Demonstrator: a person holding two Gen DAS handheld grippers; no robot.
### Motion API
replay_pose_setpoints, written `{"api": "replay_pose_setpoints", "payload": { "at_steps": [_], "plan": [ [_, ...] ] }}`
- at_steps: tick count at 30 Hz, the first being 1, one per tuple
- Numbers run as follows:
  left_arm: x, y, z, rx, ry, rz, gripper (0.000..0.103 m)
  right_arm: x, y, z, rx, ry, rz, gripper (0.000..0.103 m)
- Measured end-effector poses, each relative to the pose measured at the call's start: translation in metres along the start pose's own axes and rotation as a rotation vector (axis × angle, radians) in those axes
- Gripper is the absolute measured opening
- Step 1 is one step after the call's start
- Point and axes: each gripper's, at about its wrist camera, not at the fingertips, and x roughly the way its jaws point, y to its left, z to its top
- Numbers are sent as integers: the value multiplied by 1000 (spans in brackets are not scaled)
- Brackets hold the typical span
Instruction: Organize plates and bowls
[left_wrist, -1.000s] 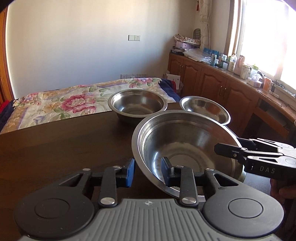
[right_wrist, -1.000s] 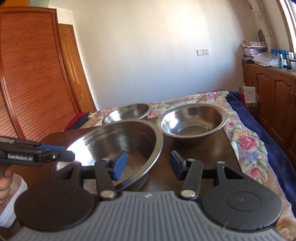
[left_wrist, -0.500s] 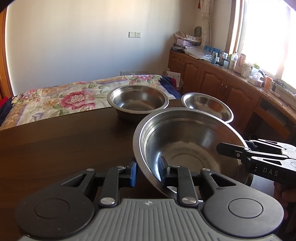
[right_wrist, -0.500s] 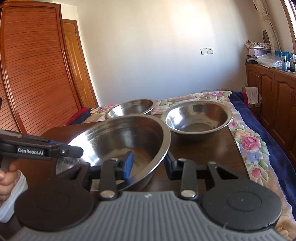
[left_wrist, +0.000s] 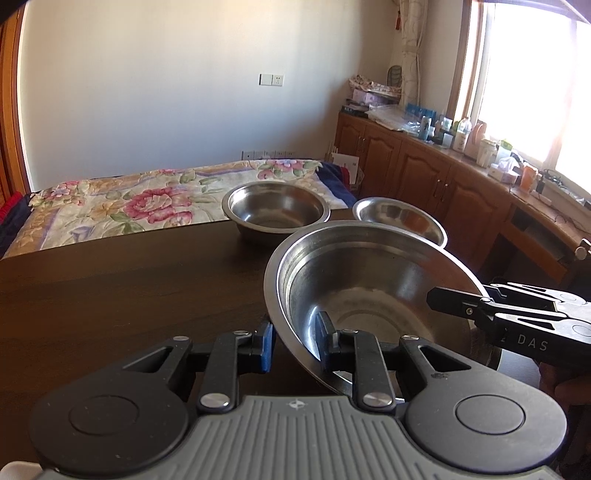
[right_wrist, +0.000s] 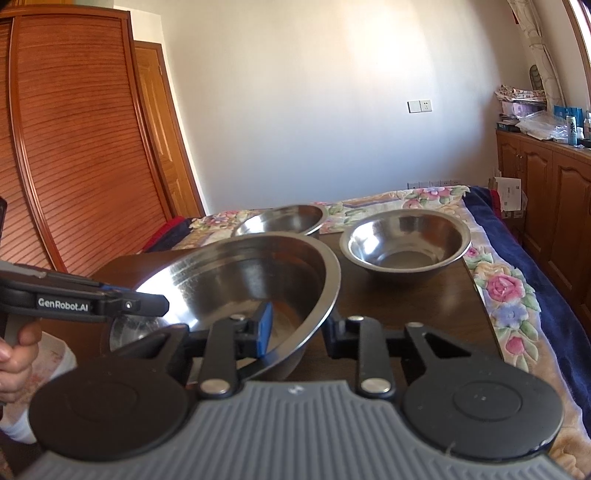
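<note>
A large steel bowl (left_wrist: 369, 280) is held tilted above the dark wooden table (left_wrist: 110, 295). My left gripper (left_wrist: 295, 343) is shut on its near rim. My right gripper (right_wrist: 299, 332) is shut on the opposite rim of the same bowl (right_wrist: 240, 277); it shows from the side in the left wrist view (left_wrist: 498, 314). A medium steel bowl (left_wrist: 277, 210) stands at the table's far edge, with a shallower steel bowl (left_wrist: 399, 221) to its right. In the right wrist view these are the deeper bowl (right_wrist: 406, 240) and the shallower one (right_wrist: 284, 219).
A bed with a floral cover (left_wrist: 129, 203) lies beyond the table. Wooden cabinets (left_wrist: 424, 177) with bottles and clutter run along the right under a window. A slatted wooden wardrobe (right_wrist: 74, 147) stands on the other side.
Both grippers closed from open onto the large bowl's rims. The bowl has risen off the table and tilted.
</note>
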Motion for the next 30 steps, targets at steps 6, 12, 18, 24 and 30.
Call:
{"api": "replay_pose_setpoints", "payload": {
  "at_steps": [6,12,18,24,30],
  "plan": [
    [-17,0,-7,1,-17,-10,26,-11,9,-1,-10,-7,2,31],
    [-32,-1,-14,2,-33,-21,26,-21,18,-1,-26,-9,-2,31],
    [-51,-5,-19,10,-51,-30,26,-34,27,1,-49,-14,-12,31],
    [-72,-9,-23,18,-78,-36,27,-47,36,5,-77,-25,-20,31],
    [-92,-12,-30,24,-91,-40,27,-61,43,5,-93,-32,-16,31]
  ]
}}
